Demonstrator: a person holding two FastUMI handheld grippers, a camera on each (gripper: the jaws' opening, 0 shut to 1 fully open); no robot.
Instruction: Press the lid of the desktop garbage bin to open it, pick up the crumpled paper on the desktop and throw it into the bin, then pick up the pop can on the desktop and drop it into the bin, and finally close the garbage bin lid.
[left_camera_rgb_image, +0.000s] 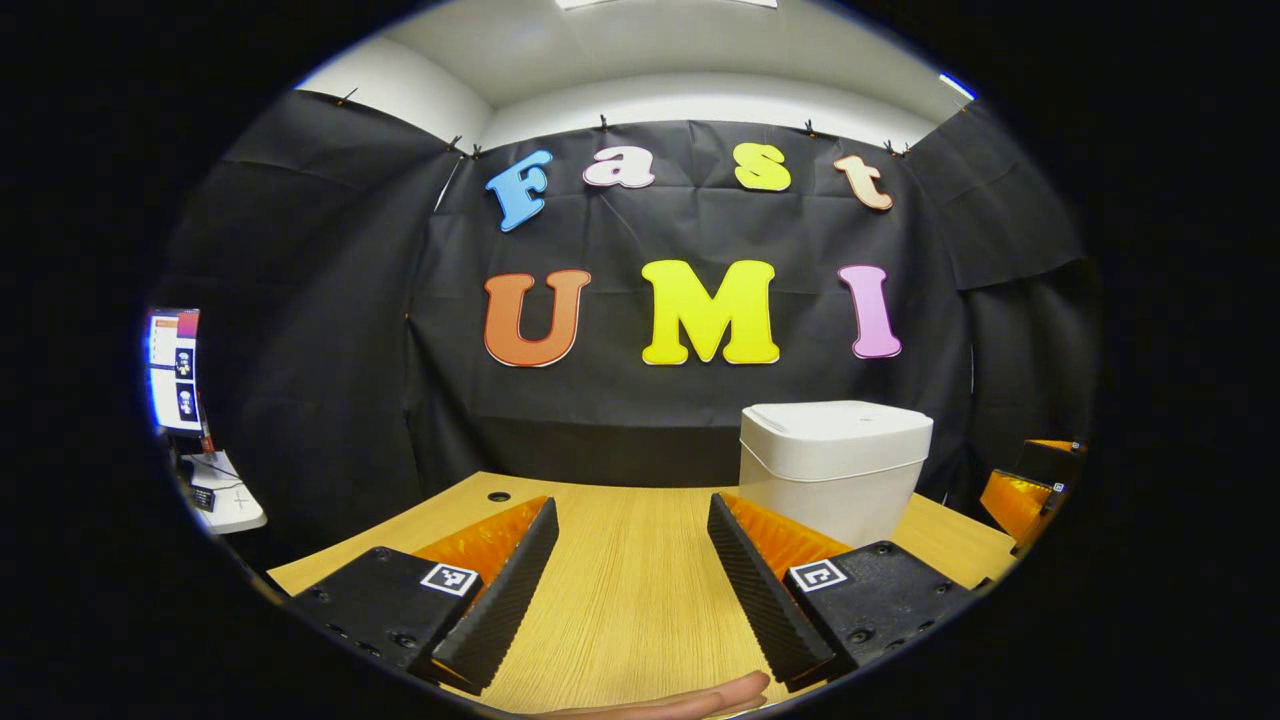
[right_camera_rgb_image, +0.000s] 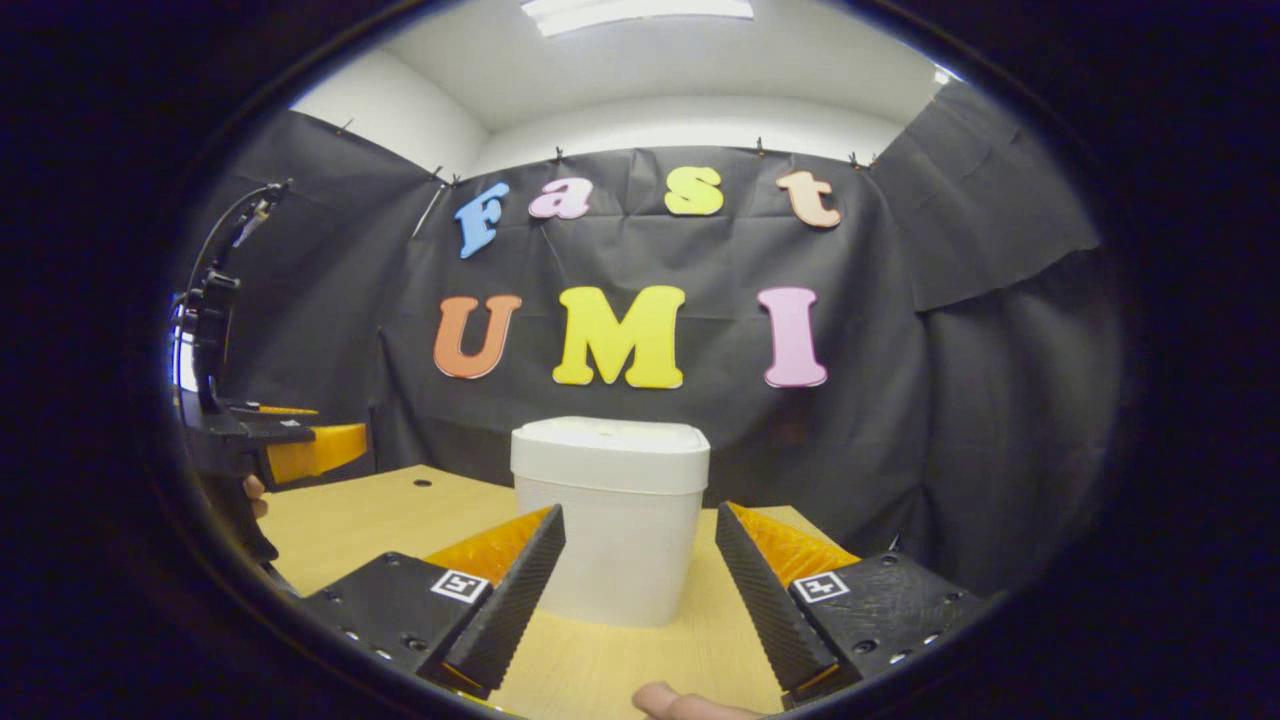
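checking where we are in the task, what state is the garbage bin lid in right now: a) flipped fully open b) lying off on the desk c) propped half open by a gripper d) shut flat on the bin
d, the lid sits flat and level on the white garbage bin, with no gap at its rim, and both grippers hang open short of it.

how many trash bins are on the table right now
1. The white bin, lid shut, stands on the wooden table straight ahead of the right hand-held gripper, and ahead and to the right of the left hand-held gripper. Anything behind the bin would be hidden.
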